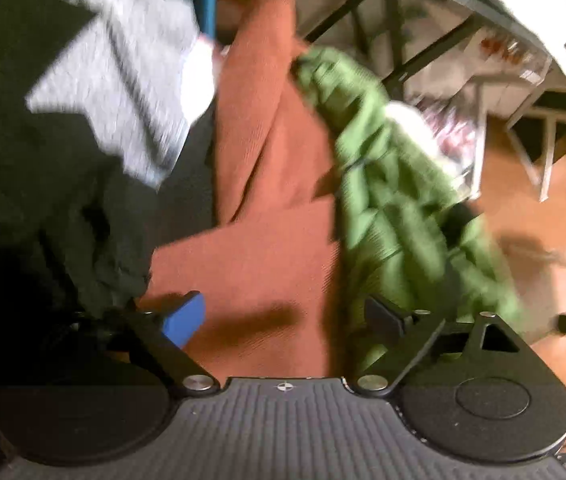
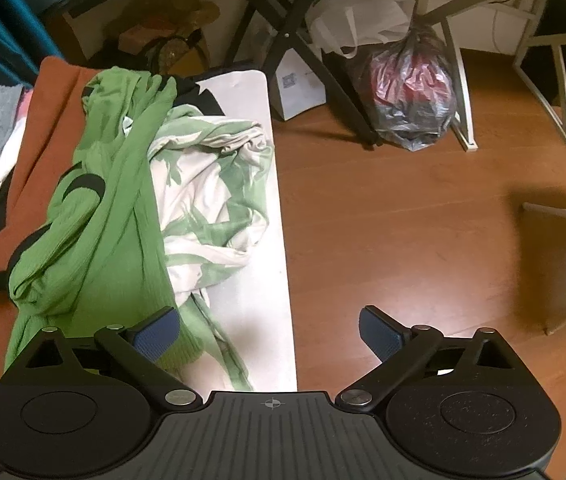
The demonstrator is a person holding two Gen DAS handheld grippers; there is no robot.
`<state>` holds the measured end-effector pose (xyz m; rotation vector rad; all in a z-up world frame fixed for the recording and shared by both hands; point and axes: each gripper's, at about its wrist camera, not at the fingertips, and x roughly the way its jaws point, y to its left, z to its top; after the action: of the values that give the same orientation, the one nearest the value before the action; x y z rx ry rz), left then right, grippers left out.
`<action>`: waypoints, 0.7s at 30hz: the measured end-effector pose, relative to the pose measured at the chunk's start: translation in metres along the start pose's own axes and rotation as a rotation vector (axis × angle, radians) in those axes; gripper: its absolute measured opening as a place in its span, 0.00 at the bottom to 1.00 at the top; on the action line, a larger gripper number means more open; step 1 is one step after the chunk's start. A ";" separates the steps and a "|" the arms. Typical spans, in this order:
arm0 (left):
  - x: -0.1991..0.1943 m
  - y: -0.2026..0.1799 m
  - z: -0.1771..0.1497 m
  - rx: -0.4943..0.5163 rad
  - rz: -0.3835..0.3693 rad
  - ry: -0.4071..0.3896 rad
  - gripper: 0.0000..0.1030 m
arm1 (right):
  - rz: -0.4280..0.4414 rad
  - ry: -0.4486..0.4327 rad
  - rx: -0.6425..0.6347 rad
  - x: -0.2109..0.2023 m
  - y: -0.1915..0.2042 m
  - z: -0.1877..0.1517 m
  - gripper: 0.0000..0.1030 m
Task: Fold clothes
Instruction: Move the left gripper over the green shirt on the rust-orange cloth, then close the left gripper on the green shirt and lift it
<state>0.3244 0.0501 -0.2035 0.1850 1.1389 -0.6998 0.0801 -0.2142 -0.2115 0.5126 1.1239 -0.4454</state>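
Observation:
In the left wrist view a rust-orange cloth (image 1: 267, 208) lies spread out, with a crumpled green garment (image 1: 387, 184) on its right side and a dark garment (image 1: 43, 184) on its left. My left gripper (image 1: 283, 318) hovers above the orange cloth, open, with nothing pinched. In the right wrist view the green garment (image 2: 95, 216) lies beside a white garment with a green pattern (image 2: 211, 200) on a white board (image 2: 279, 240). My right gripper (image 2: 269, 336) is open over the board's near edge. Its left fingertip (image 2: 157, 336) is above the green garment's hem.
A grey fleece (image 1: 123, 64) lies at the far left. The wooden floor (image 2: 403, 220) is to the right of the board. A plastic bag of stuff (image 2: 411, 92), black table legs (image 2: 295, 36) and white frame legs (image 2: 459, 92) stand at the back.

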 end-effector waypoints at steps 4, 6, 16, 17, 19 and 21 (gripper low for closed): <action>-0.019 -0.027 0.011 0.064 -0.107 -0.043 0.86 | -0.007 0.002 0.011 0.002 -0.003 -0.002 0.94; -0.014 -0.048 0.013 0.129 -0.147 -0.033 0.86 | -0.011 0.008 0.019 0.003 -0.005 -0.003 0.94; 0.047 -0.099 0.012 0.263 -0.071 0.079 0.38 | -0.035 0.012 0.014 0.000 -0.012 -0.009 0.94; 0.046 -0.094 0.012 0.256 -0.076 0.084 0.25 | -0.037 0.012 0.018 -0.001 -0.014 -0.009 0.94; 0.034 -0.081 0.015 0.207 -0.091 0.059 0.21 | -0.039 0.009 0.025 -0.003 -0.017 -0.009 0.94; 0.014 -0.067 0.017 0.154 -0.097 0.014 0.18 | -0.038 0.005 0.035 -0.004 -0.019 -0.008 0.94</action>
<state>0.3008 -0.0160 -0.1939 0.2666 1.1133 -0.8745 0.0613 -0.2245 -0.2133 0.5238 1.1337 -0.4976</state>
